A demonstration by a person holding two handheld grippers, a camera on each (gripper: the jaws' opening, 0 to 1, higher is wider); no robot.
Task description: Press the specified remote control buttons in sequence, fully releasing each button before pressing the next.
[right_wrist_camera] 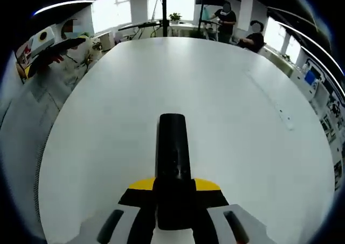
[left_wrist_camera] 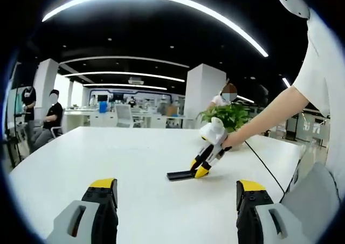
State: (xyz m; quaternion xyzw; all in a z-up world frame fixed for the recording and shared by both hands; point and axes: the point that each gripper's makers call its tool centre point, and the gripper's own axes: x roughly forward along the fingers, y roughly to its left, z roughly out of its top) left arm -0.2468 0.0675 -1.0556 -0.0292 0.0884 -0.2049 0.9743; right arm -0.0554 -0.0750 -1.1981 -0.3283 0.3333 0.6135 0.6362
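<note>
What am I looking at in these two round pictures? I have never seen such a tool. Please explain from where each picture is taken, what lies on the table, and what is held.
There is no robot here. A person holds a hand tool with two jaws, a gripper, in each hand, and a small wide-angle camera rides on each one.

The left gripper view looks across a white table in an office. Its own left gripper rises from the bottom, jaws wide apart and holding nothing. Further off you see the right gripper, held by the person's hand, with a black remote at its tips.

The right gripper view looks down along that same remote, which lies flat on the table and runs back between the jaws. Whether they actually squeeze it is hard to tell.
</note>
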